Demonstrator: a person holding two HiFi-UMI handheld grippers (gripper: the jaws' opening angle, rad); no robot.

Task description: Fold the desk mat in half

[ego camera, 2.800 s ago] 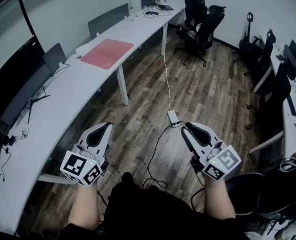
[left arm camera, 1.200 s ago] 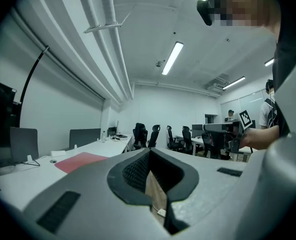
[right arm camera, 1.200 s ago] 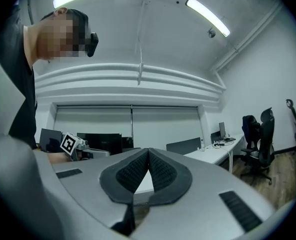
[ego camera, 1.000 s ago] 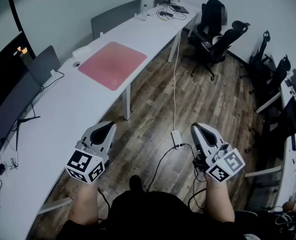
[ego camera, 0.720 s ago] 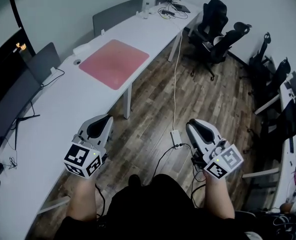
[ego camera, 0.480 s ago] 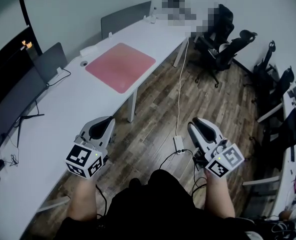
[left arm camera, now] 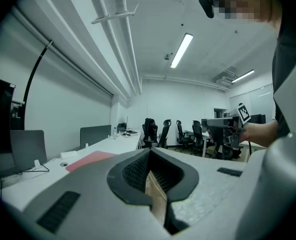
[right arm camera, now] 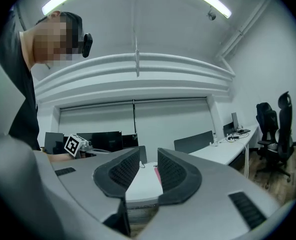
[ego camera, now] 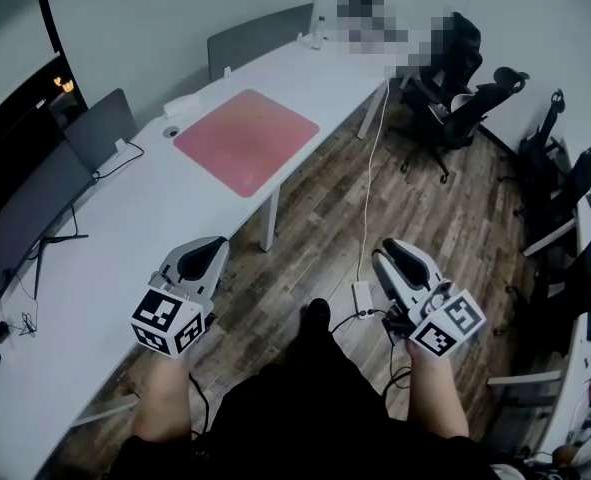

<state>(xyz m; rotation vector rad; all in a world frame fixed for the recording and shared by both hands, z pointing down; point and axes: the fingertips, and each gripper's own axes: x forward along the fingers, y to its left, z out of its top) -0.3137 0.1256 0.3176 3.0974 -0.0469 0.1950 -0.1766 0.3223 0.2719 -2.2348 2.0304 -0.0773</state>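
Pink desk mat (ego camera: 247, 140) flat, unfolded, against the floor-side edge of the table (ego camera: 105, 238); small round thing (ego camera: 170, 131) (a cable hole, perhaps) at its wall-side corner. Well apart: left tool (ego camera: 213, 245) clenched, empty; right tool (ego camera: 385, 255) parted, just been opening, nothing between.

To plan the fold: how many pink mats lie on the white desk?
1. The pink mat lies flat on the white desk, near its edge. The desk's far end is blurred.

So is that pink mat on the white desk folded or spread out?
Spread out: the pink rectangular desk mat lies flat on the long white desk, all four corners showing, no fold visible.
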